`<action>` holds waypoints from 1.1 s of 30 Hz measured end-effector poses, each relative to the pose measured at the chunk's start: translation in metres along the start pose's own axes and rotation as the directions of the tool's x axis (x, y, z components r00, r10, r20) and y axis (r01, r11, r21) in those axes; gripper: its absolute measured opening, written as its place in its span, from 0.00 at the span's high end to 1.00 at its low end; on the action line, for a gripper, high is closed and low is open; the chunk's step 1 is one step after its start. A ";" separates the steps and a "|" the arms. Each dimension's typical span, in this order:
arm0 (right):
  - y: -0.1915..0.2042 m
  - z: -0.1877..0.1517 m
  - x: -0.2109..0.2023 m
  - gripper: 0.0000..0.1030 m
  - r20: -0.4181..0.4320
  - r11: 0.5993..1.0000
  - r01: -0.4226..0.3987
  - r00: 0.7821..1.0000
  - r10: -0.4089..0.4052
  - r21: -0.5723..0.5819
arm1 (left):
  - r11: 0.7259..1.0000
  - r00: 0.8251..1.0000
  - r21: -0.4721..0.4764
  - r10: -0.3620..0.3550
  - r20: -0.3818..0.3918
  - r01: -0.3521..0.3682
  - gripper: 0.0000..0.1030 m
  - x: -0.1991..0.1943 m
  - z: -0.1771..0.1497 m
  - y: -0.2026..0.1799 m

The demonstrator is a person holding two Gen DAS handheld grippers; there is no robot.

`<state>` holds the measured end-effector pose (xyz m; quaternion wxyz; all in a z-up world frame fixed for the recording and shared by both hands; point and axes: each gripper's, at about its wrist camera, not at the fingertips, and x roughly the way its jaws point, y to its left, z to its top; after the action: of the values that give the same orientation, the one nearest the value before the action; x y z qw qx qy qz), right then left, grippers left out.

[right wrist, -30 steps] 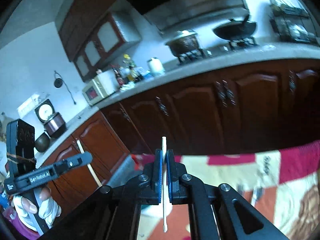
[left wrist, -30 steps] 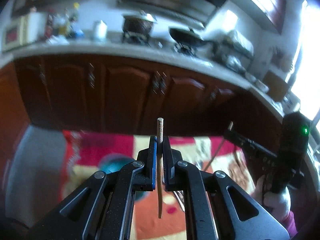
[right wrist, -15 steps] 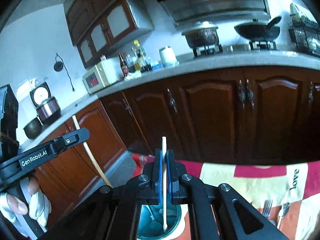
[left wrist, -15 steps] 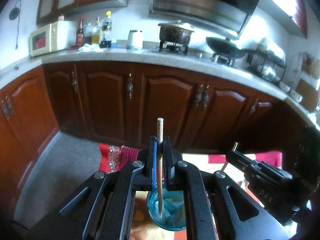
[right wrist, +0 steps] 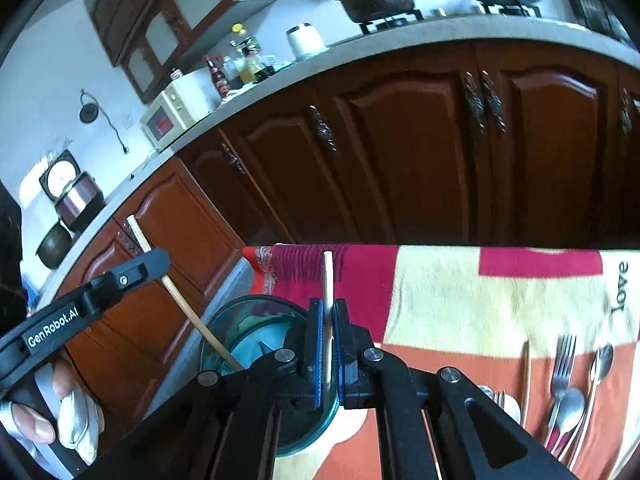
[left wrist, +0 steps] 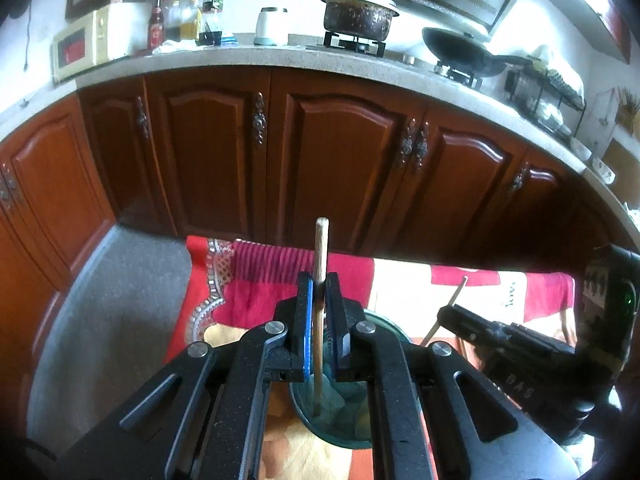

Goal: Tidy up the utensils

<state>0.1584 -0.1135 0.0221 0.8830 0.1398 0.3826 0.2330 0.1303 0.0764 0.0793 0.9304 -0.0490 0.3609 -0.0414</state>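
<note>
chopsticks are the things in hand: a brown wooden chopstick (left wrist: 320, 312) stands upright, clamped between the closed blue-padded fingers of the left gripper (left wrist: 319, 320), and its lower tip dips into the round teal glass cup (left wrist: 332, 420) directly below. in the right wrist view a paler, cream-coloured chopstick (right wrist: 328, 300) is pinched the same way, upright between the shut fingers of the right gripper (right wrist: 327, 344), its top end rising above the pads. the same teal cup (right wrist: 248, 328) sits just left of and partly behind those fingers, and the brown chopstick (right wrist: 180, 300) slants down into it from the left gripper (right wrist: 132, 268), whose black body reads "genrobot.ai" and is held by a hand (right wrist: 52, 424). the cup rests on a red, cream and orange patterned cloth (right wrist: 460, 292) that covers the table. to the right on the cloth, well apart from the cup, lie a metal fork (right wrist: 562, 364), metal spoons (right wrist: 568, 404) and a further thin wooden chopstick (right wrist: 526, 376), all side by side. behind the table runs a row of dark brown wooden cabinets (left wrist: 340, 168) under a speckled grey countertop (left wrist: 280, 60) with a cream microwave (left wrist: 86, 46) and a blackened lidded pot (left wrist: 358, 14)
</note>
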 end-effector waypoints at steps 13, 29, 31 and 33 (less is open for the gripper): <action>-0.003 -0.021 -0.047 0.67 0.017 0.999 0.033 0.999 -0.032 -0.016 | 1.000 1.000 -0.020 -0.023 0.001 0.023 0.66 -0.031 -0.019 -0.014; -0.032 -0.066 -0.119 0.58 0.055 0.983 0.181 0.982 -0.180 -0.014 | 0.994 0.999 0.096 -0.050 -0.007 0.051 0.64 -0.054 -0.073 -0.095; -0.039 -0.072 -0.128 0.58 0.057 0.980 0.197 0.979 -0.196 -0.010 | 0.992 0.998 0.108 -0.056 -0.016 0.058 0.64 -0.053 -0.080 -0.106; -0.048 -0.078 -0.136 0.58 0.055 0.975 0.223 0.974 -0.222 -0.009 | 0.990 0.997 0.121 -0.067 -0.029 0.070 0.64 -0.051 -0.085 -0.117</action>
<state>0.0337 -0.2197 0.0327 0.9145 0.0954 0.3703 0.1319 0.0299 -0.0395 0.0650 0.9250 -0.0040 0.3676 -0.0957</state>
